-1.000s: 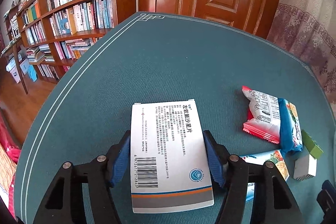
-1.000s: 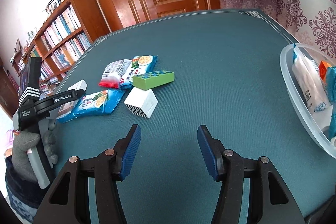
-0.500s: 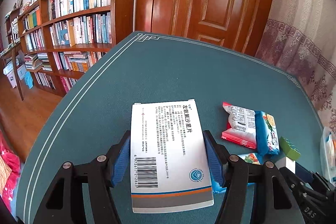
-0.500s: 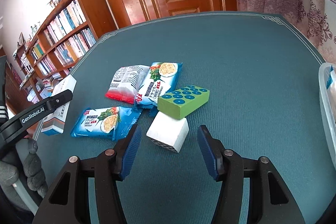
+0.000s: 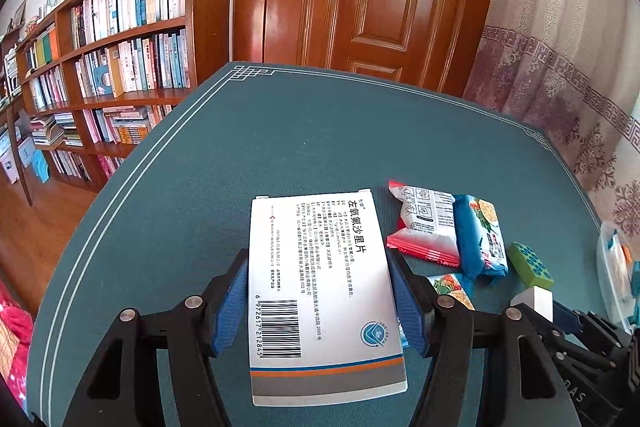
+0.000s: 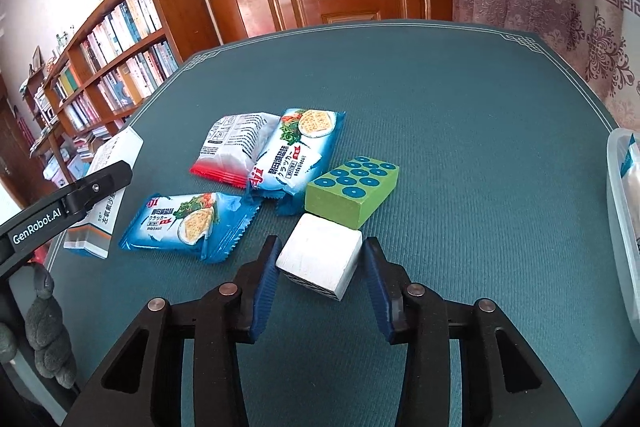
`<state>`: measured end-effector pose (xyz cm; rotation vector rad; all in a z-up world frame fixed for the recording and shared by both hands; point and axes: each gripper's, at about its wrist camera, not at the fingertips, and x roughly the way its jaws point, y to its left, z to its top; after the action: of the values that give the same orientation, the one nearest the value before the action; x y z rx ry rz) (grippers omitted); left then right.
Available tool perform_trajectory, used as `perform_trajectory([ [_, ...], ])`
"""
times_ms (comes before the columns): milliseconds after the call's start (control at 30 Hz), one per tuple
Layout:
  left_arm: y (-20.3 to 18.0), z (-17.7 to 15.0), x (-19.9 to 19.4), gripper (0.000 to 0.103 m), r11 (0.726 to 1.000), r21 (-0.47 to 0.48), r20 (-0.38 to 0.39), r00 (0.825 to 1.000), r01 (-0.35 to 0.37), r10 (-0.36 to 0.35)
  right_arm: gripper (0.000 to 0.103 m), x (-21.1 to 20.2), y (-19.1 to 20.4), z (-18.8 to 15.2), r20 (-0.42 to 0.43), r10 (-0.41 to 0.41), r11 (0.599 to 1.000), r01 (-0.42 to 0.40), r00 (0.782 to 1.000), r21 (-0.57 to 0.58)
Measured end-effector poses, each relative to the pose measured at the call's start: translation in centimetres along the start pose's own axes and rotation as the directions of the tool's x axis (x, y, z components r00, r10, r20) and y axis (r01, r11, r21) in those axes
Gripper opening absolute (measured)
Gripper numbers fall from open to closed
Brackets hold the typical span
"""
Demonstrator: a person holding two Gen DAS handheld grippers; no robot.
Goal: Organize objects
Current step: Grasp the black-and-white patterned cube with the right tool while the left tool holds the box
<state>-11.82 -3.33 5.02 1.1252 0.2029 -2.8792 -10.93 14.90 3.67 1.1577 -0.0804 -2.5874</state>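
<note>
Tongs check: your left tongs [image 5: 320,303] clamp the medicine box [image 5: 320,291], your right tongs [image 6: 320,277] have just been closing around the white block [image 6: 320,259], not yet pinching, while three snack packets [image 6: 188,223] and the green block [image 6: 352,191] ahead await the clear bin [image 6: 620,227] off right.

The clear plastic tub [image 6: 619,211] runs off the right edge of the right wrist view, its contents mostly cut away. In the left wrist view the flat white medicine box [image 5: 320,291] covers part of the blue cracker packet [image 5: 452,289] lying behind it, and the black right gripper [image 5: 576,347] blocks the lower half of the small white block [image 5: 534,297]. The small print on the box is too fine to read. Book spines on the wooden bookshelf [image 5: 120,67] blur together.
</note>
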Motion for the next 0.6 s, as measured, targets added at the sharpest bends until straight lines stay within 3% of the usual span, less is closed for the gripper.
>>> perform_trajectory([
  [300,-1.2,-0.3,-0.5,0.068,0.999,0.03,0.012,1.0,0.019,-0.019,0.043,-2.9,-2.0,-1.4,0.028,0.002,0.998,-0.004,1.0,0.057],
  [600,-1.8,-0.7,-0.6,0.068,0.998,0.053,0.005,0.999,0.034,-0.035,0.043,-5.8,-4.6,-2.1,0.072,-0.057,0.993,0.049,0.996,0.103],
])
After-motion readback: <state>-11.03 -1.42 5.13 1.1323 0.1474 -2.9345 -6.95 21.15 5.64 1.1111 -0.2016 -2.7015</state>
